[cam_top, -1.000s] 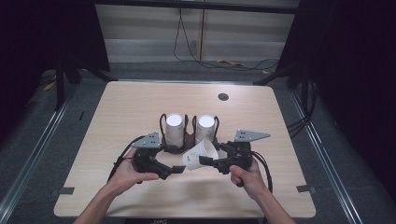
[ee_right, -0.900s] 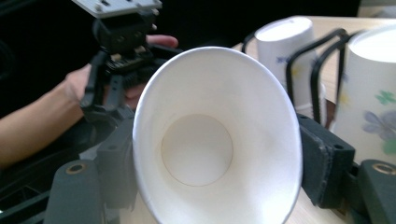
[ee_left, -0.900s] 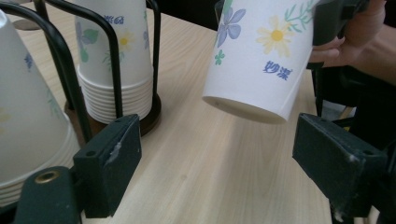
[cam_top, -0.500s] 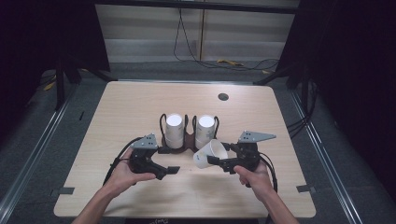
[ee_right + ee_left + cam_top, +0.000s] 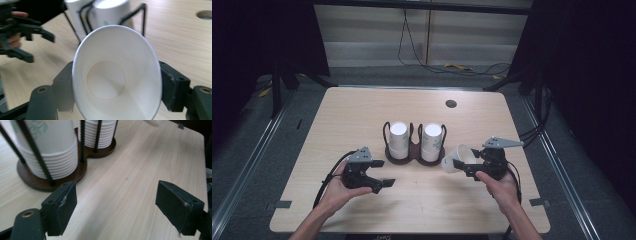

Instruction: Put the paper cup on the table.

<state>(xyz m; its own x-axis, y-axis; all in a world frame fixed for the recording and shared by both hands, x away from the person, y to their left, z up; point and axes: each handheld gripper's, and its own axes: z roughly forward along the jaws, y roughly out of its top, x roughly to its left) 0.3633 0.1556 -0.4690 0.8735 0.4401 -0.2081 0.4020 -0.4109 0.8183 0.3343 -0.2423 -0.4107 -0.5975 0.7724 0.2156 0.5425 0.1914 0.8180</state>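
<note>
Pale wooden table (image 5: 362, 120), one paper cup (image 5: 458, 159) already pulled and clamped sideways in the right gripper (image 5: 462, 166), just right of the cup rack (image 5: 414, 150), placement apparently outstanding, left gripper (image 5: 379, 175) held wide and empty before the stacks.

Black fingers (image 5: 60, 210), grey three-cornered plates, black cables

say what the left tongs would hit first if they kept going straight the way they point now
Probably nothing soon: the left tongs, open, aim along bare table. The cup rack sits left of that line. Farther off, the held paper cup lies near it, though depth is unclear.
</note>
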